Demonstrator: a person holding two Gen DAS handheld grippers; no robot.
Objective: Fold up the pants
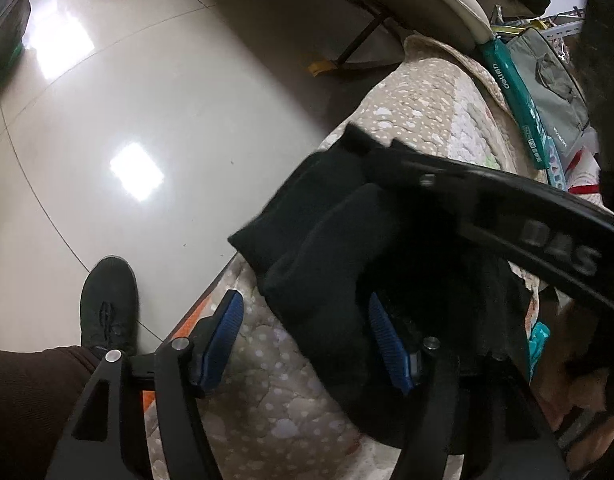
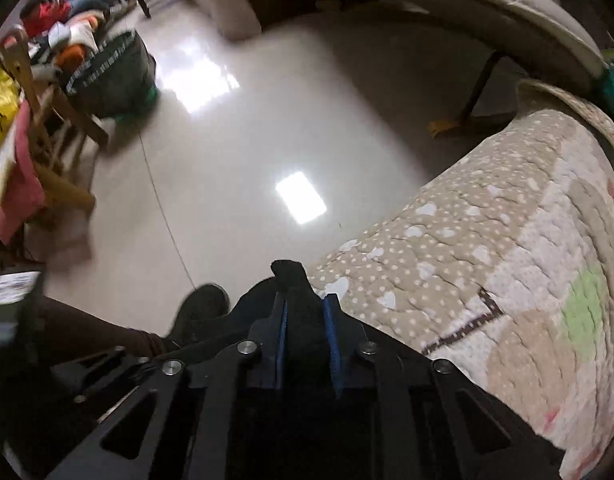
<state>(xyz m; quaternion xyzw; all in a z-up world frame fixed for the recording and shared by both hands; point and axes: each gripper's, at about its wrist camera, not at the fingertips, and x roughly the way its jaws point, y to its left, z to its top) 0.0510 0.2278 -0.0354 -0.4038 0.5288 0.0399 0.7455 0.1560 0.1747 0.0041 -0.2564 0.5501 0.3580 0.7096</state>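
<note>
Black pants (image 1: 327, 232) lie bunched on a dotted beige quilt (image 1: 419, 112) at the edge of a bed. My left gripper (image 1: 307, 332) is open over the near part of the cloth: its left pad stands clear above the quilt and its right pad is at the fabric. From the right, my other gripper (image 1: 367, 152) reaches across and pinches the far end of the pants. In the right wrist view my right gripper (image 2: 305, 312) is shut on a fold of the pants (image 2: 291, 276), which sticks out past its blue pads, beside the quilt (image 2: 487, 240).
Glossy tiled floor (image 2: 247, 160) lies left of the bed. The person's black shoe (image 1: 107, 300) stands near the bed edge. A wooden chair (image 2: 47, 120) with clothes and a dark basket (image 2: 111, 76) are far left. A green package (image 1: 511, 80) and grey bag (image 1: 555, 80) lie beyond the quilt.
</note>
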